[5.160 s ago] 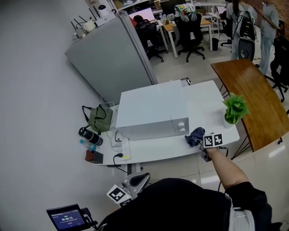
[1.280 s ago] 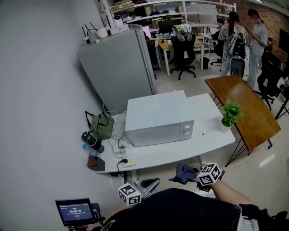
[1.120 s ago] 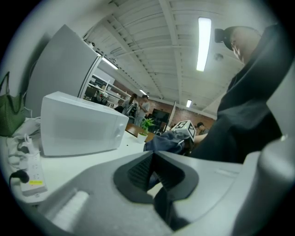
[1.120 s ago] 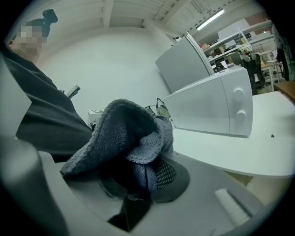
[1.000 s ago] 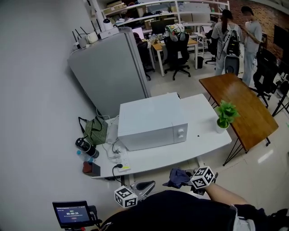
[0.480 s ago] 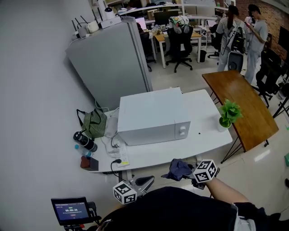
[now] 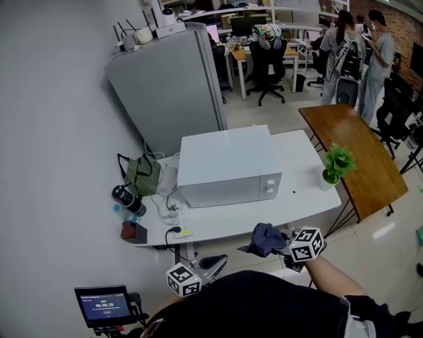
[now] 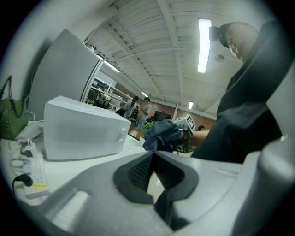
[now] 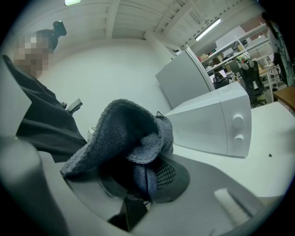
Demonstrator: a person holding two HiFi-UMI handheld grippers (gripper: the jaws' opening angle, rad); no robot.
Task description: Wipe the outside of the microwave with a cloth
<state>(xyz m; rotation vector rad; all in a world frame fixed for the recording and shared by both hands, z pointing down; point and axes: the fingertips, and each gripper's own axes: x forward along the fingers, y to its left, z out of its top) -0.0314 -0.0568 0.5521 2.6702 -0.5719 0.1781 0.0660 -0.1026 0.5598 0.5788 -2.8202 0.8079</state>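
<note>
We seem to be in an open office — at twelve o'clock swivel chairs [image 7: 269, 59] stand by desks [image 7: 234, 54] below shelving [image 7: 218, 10]; at one o'clock, two people [image 7: 378, 46] stand.

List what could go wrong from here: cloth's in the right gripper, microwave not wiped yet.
1. The right gripper pinches only a fold of the cloth. The rest bunches loose, so it may slip out when pressed on the microwave.
2. Wiping the front could turn the two knobs.
3. The power strip lies right beside the microwave, so a loose cloth corner could snag there.
</note>
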